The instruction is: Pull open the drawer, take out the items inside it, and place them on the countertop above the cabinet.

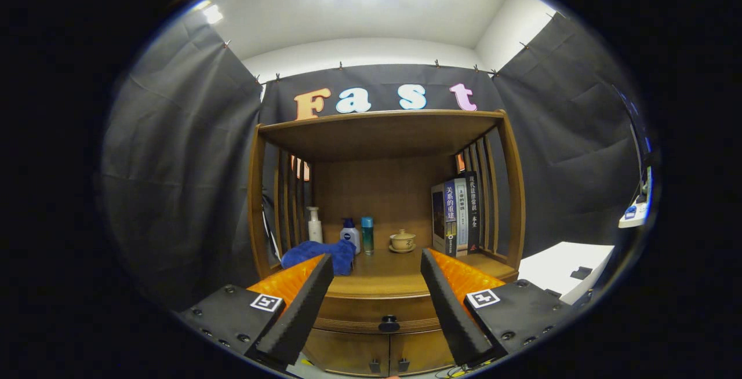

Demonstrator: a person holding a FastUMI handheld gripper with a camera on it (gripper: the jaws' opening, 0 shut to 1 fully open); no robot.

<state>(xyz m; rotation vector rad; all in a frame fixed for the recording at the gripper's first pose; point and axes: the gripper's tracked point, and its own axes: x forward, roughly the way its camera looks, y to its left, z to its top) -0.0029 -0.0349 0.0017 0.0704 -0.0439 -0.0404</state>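
Drawer (387,311) sits closed under the counter (382,279), between and just beyond the spread, empty fingers of the gripper (377,309); it looks like stiff wood, likely sliding with some drag, and its small round dark knob (389,324) is the place to pinch.

A staged home corner inside a cloth-walled booth: beyond the gripper (377,286), whose fingers stand apart, a wooden cabinet (382,135) carries books (458,217), toiletry bottles (351,234) and a lidded teacup (402,240).

Books (458,214) stand beside a lidded teacup (402,240).
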